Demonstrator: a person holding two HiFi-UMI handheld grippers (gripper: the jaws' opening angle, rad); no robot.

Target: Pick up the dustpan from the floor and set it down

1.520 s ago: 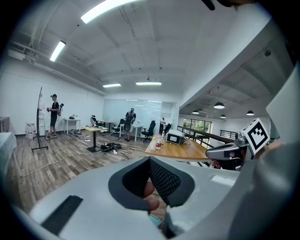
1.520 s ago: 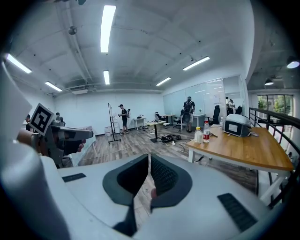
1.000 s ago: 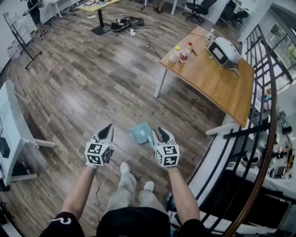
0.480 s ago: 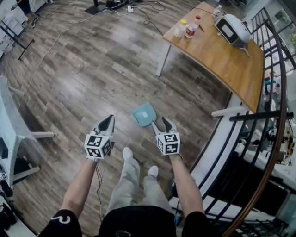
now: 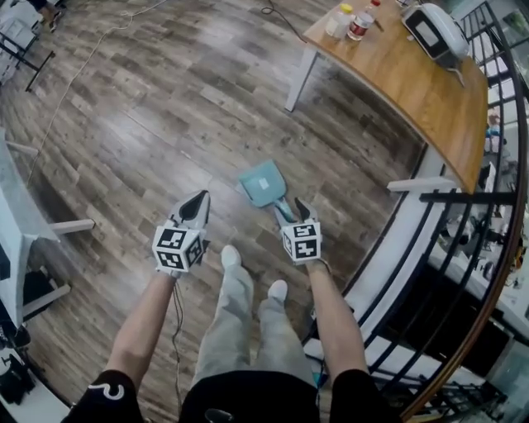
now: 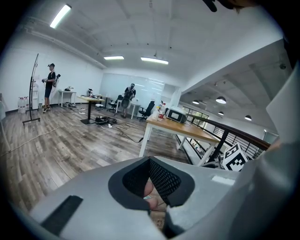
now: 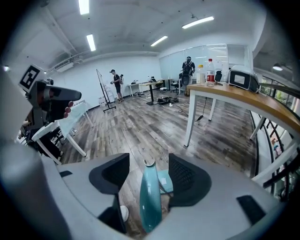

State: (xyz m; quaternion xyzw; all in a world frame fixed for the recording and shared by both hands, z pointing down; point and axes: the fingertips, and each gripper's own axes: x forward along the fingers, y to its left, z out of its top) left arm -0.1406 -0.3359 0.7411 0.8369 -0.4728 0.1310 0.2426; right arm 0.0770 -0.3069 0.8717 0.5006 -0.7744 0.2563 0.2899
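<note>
A teal dustpan (image 5: 263,182) rests with its pan on the wooden floor, just ahead of the person's feet. Its handle (image 5: 283,208) slants back into my right gripper (image 5: 291,206). In the right gripper view the teal handle (image 7: 150,199) stands between the two pads with a gap on each side, and the jaws are opening. The pan (image 7: 165,180) shows beyond the handle. My left gripper (image 5: 196,202) hangs to the left of the dustpan, apart from it, with its jaws shut and nothing held (image 6: 150,161).
A wooden table (image 5: 413,91) with bottles (image 5: 359,23) and a white device (image 5: 436,31) stands at the back right. A black railing (image 5: 463,248) runs along the right. White furniture (image 5: 16,206) is at the left. The person's shoes (image 5: 230,258) are close behind the dustpan.
Both grippers have sunk toward the floor. The dustpan came down with the right gripper and now sits lower, farther ahead of the feet.
</note>
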